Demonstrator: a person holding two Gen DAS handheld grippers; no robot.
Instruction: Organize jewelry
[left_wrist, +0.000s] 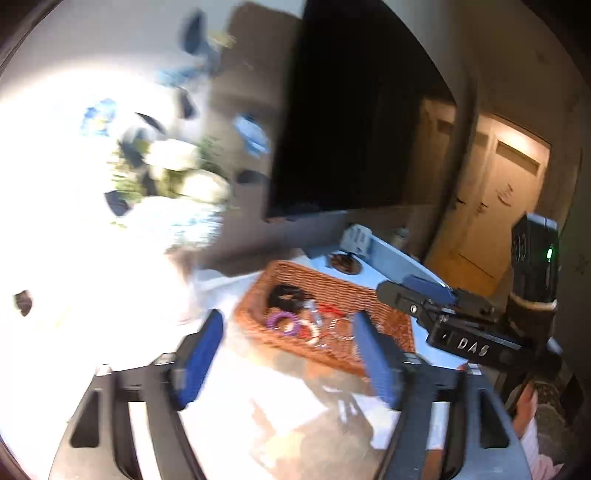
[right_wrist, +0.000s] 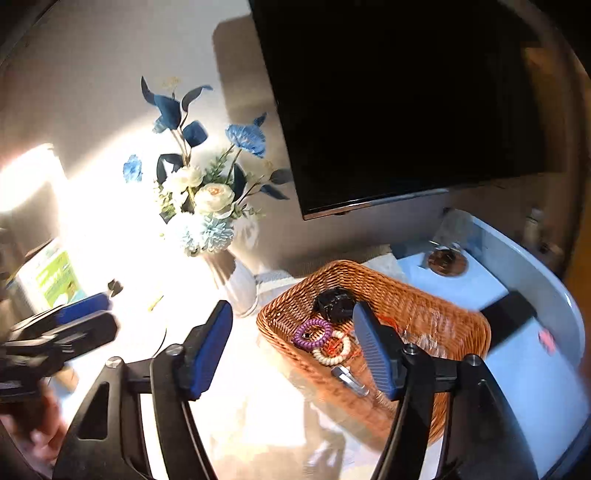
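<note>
A brown wicker basket (right_wrist: 443, 306) sits on the table and holds a purple coil hair tie (right_wrist: 312, 333), a cream bead bracelet (right_wrist: 331, 353), a black item (right_wrist: 334, 304), a silver clip (right_wrist: 349, 378) and red cord. My right gripper (right_wrist: 291, 347) is open and empty, just in front of the basket's near left corner. My left gripper (left_wrist: 286, 354) is open and empty, hovering before the same basket (left_wrist: 376, 295). The right gripper shows at the right of the left wrist view (left_wrist: 417, 295); the left gripper shows at the left of the right wrist view (right_wrist: 74, 317).
A vase of blue and white flowers (right_wrist: 207, 206) stands left of the basket. A dark TV screen (right_wrist: 388, 103) hangs behind. A brown round object (right_wrist: 447, 261) lies on a light blue surface (right_wrist: 517, 354) behind the basket. A green-and-white booklet (right_wrist: 55, 277) stands at far left.
</note>
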